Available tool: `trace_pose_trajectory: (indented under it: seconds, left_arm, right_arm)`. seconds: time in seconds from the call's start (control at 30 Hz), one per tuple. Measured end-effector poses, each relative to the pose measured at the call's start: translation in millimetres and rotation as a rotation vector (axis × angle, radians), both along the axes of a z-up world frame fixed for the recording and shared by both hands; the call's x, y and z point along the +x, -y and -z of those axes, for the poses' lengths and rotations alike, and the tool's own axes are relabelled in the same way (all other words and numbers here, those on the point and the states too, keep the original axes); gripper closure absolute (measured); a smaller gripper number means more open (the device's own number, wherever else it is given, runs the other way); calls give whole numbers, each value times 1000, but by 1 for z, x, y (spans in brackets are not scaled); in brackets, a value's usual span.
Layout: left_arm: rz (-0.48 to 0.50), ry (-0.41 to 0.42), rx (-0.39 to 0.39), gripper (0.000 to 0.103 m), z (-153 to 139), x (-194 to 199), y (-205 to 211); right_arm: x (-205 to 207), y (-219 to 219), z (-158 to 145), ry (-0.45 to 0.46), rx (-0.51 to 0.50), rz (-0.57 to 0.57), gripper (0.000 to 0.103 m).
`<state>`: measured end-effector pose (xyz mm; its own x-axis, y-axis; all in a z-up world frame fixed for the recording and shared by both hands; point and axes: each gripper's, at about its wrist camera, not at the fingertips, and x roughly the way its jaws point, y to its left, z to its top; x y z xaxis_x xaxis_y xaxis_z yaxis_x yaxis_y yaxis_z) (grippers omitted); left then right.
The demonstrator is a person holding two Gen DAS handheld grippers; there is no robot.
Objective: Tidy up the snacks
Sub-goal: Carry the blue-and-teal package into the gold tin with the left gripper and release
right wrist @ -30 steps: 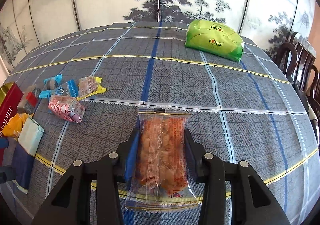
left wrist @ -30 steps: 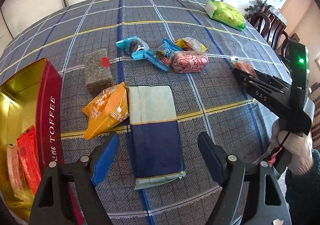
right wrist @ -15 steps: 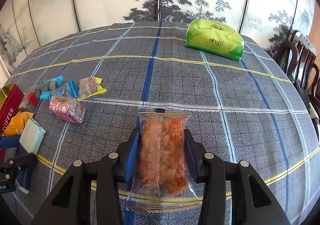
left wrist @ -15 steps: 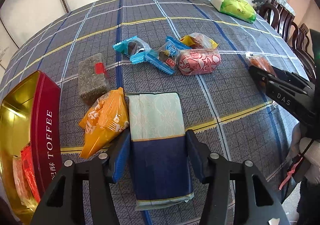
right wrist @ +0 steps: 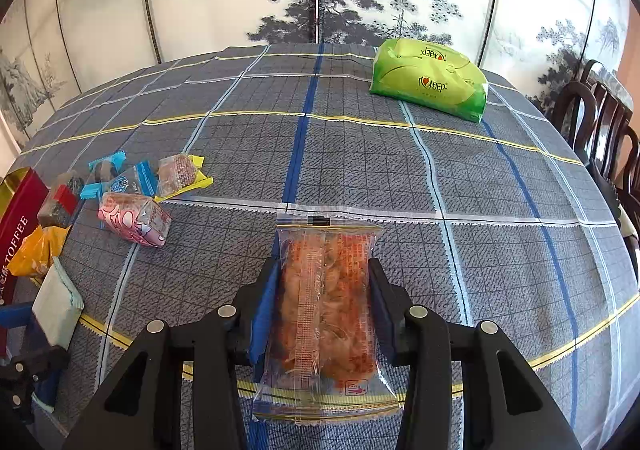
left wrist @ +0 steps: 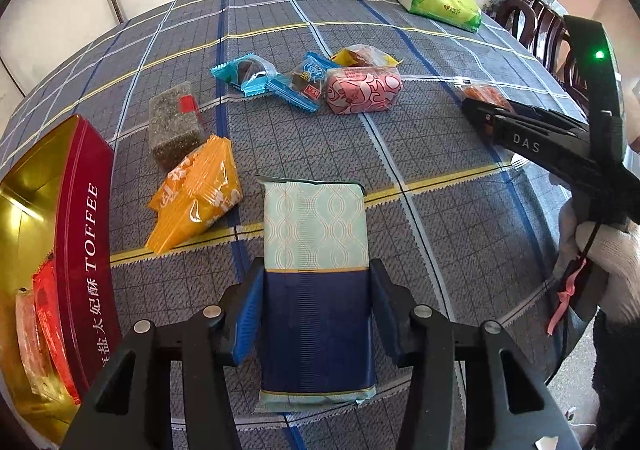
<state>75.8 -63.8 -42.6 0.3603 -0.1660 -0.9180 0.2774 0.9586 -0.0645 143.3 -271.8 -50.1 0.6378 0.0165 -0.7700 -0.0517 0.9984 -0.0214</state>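
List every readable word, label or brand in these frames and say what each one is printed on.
"TOFFEE": red wall of the gold tin, followed by Chinese characters reading roughly "太妃酥".
"DAS": side of the right gripper, seen from the left wrist.
Green tissue pack: red logo with characters, upside down, unreadable.
Clear orange snack pack: red fine print, too small.
Blue candy wrapper: label blurred.

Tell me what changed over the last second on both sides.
The left hand-held gripper moved forward over the blue-and-mint packet and shut on its sides; a second ago it was open and short of it. The right hand-held gripper stayed clamped on the clear orange snack packet. The loose snacks, the toffee tin and the green pack stayed put.
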Motion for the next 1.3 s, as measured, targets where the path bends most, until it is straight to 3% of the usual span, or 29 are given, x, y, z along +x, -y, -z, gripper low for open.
trace_pose_trajectory:
  seconds: [0.3, 0.6, 0.97, 1.3]
  left_arm:
    - [8, 19, -15, 58, -13, -18, -4]
    - [-22, 107, -22, 58, -50, -25, -23]
    - [-185, 185, 29, 57, -83, -22, -104]
    - [-346, 118, 92, 57, -63, -20, -182]
  right_arm:
    - [0, 0, 0, 0, 1, 0, 59]
    - [0, 0, 0, 0, -1, 0, 59]
    - [0, 0, 0, 0, -1, 0, 59]
    - [0, 0, 0, 0, -2, 1, 59]
